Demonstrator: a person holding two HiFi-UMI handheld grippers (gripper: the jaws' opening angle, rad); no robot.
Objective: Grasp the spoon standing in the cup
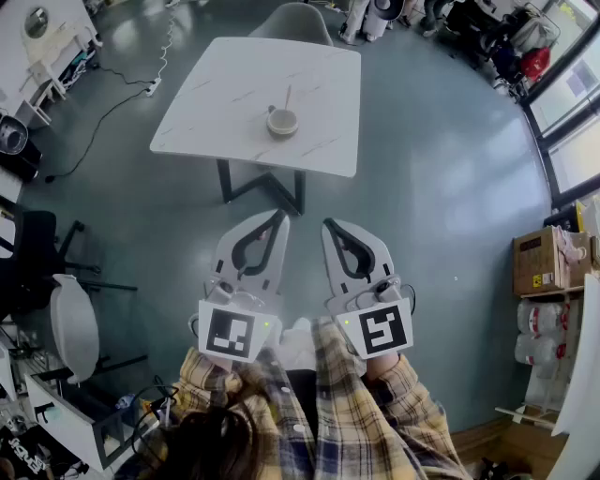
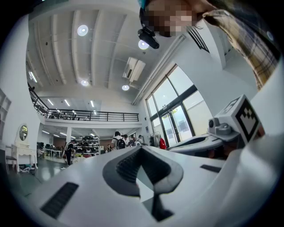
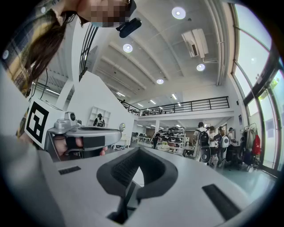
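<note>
A cream cup (image 1: 282,122) stands near the middle of a white marble-look table (image 1: 216,103), and a pale spoon (image 1: 288,97) stands in it, leaning toward the far side. My left gripper (image 1: 279,217) and right gripper (image 1: 328,225) are held side by side close to my body, over the floor, well short of the table. Both point toward the table with tips together and nothing between them. The left gripper view shows its shut jaws (image 2: 141,148) aimed at the hall, not the cup. The right gripper view shows the same (image 3: 138,150).
A grey chair (image 1: 292,21) sits behind the table. A white chair (image 1: 73,328) and desks stand at the left, and a cable with a power strip (image 1: 150,86) lies on the floor. A cardboard box (image 1: 536,261) and shelves are at the right. Several people (image 3: 204,142) stand far off.
</note>
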